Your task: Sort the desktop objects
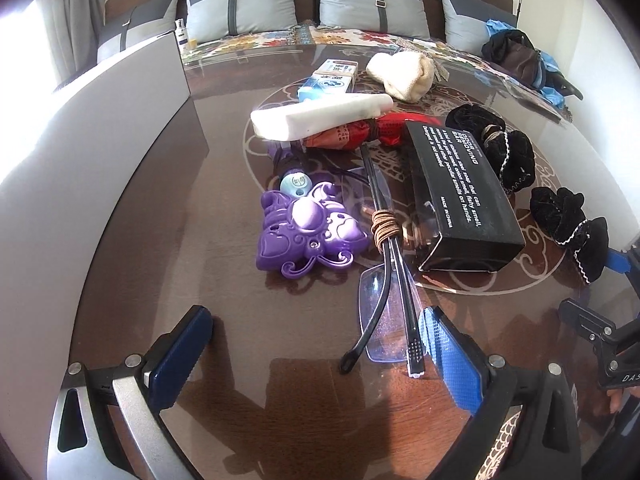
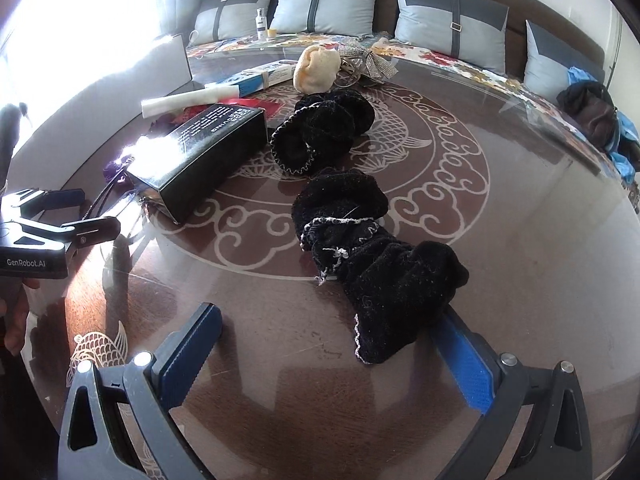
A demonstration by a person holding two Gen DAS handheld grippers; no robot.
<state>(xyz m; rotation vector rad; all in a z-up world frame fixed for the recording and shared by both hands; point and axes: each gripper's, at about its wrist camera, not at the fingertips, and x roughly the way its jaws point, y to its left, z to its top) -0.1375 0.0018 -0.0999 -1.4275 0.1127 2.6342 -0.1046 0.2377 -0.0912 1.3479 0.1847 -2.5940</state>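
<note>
A pair of folded glasses point(image 1: 380, 300), its arms bound by a brown cord point(image 1: 386, 229), lies just ahead of my left gripper point(image 1: 316, 346), which is open and holds nothing. Its right finger point(image 1: 448, 360) sits beside the glasses' arm tips. Beyond are a purple toy point(image 1: 308, 232) and a black box point(image 1: 460, 192). My right gripper point(image 2: 326, 354) is open low over the table. The near end of a black frilled sock point(image 2: 380, 272) lies between its fingers, against the right pad point(image 2: 466, 368). A second black sock point(image 2: 324, 132) lies further back.
A white roll point(image 1: 320, 116), a red folded item point(image 1: 360, 134), a blue-white carton point(image 1: 332, 80) and a cream knit hat point(image 1: 402, 74) crowd the table's point(image 2: 520, 240) far half. A white box wall point(image 1: 120, 128) stands at the left. Cushions point(image 1: 240, 8) line the sofa behind.
</note>
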